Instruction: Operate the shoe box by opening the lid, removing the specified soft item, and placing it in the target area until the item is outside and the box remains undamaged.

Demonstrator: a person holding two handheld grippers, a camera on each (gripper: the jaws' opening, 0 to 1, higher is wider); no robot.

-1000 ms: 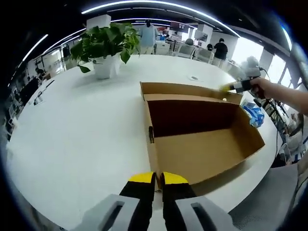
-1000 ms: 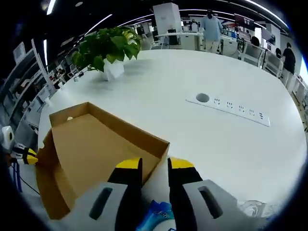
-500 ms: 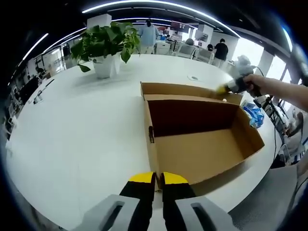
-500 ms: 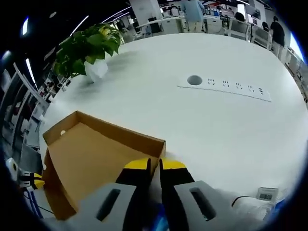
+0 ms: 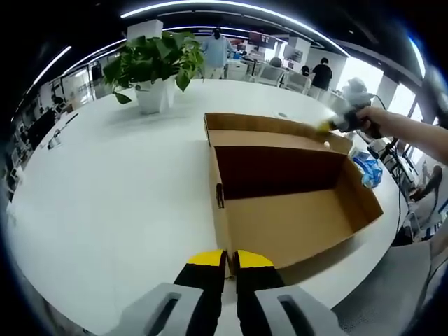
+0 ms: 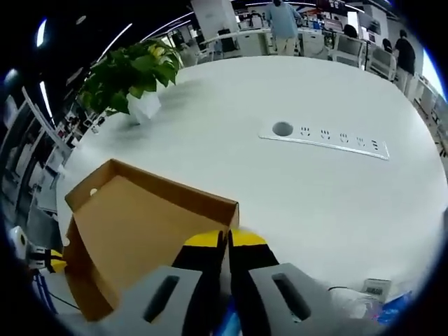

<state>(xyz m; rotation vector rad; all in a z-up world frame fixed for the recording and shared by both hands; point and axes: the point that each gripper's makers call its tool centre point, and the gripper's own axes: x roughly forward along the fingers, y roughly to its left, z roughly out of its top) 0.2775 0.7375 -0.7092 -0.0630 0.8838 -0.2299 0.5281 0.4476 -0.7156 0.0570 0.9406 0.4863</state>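
The left gripper [image 5: 230,257] is clamped on the near wall of the shoe box [image 5: 287,203], apparently to steady it; the right gripper [image 6: 225,239] is pinched on the far corner edge. At the right of the left gripper view, the right arm is extended over the lid [image 5: 269,127], and a blue soft item [image 5: 369,168] is seen outside the box.

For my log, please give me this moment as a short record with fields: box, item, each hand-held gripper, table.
box: cardboard box, open, inside looks empty
lid: lid folded back
left hand-held gripper: shut on the box's near wall
right hand-held gripper: shut on the lid edge
soft item: blue bag on the table beside the box
table: white table, potted plant at far side
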